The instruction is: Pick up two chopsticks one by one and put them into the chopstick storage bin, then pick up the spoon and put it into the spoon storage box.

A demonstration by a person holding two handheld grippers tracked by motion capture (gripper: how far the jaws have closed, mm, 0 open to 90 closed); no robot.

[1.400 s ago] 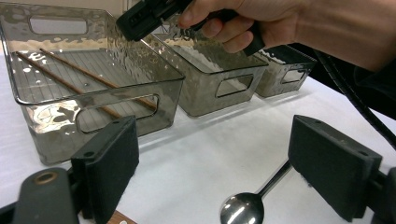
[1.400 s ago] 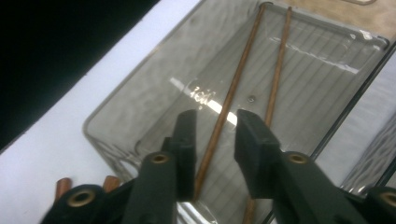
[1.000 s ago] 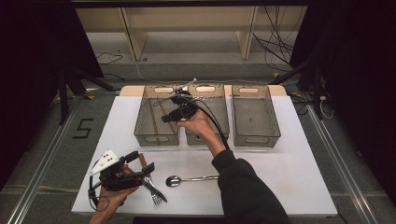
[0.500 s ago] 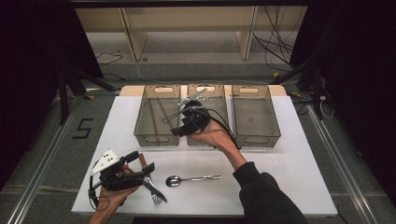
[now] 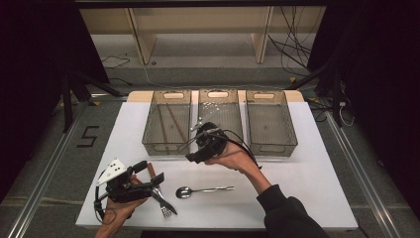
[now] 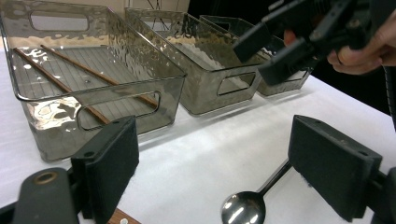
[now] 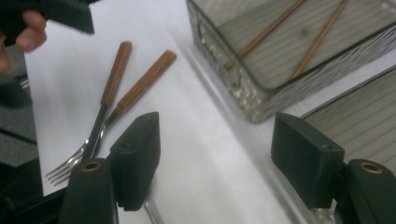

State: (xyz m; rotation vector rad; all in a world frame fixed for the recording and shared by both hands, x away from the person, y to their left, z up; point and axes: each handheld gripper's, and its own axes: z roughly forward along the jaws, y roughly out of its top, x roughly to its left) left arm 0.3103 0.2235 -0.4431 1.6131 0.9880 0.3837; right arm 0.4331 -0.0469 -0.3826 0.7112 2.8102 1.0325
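Two grippers over white bench [image 5: 307, 193], both empty.
Right gripper [image 5: 195, 148] fingers wide, just been opening, nothing between; left gripper [image 5: 148, 181] fingers apart beside two wooden-handled forks [image 5: 161, 196]; steel spoon [image 5: 200, 190] lies between hands.

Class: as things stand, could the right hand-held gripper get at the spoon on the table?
Probably yes. The right hand-held gripper has open, empty jaws and hovers just beyond the spoon, which lies alone on bare table; the forks lie off to one side.
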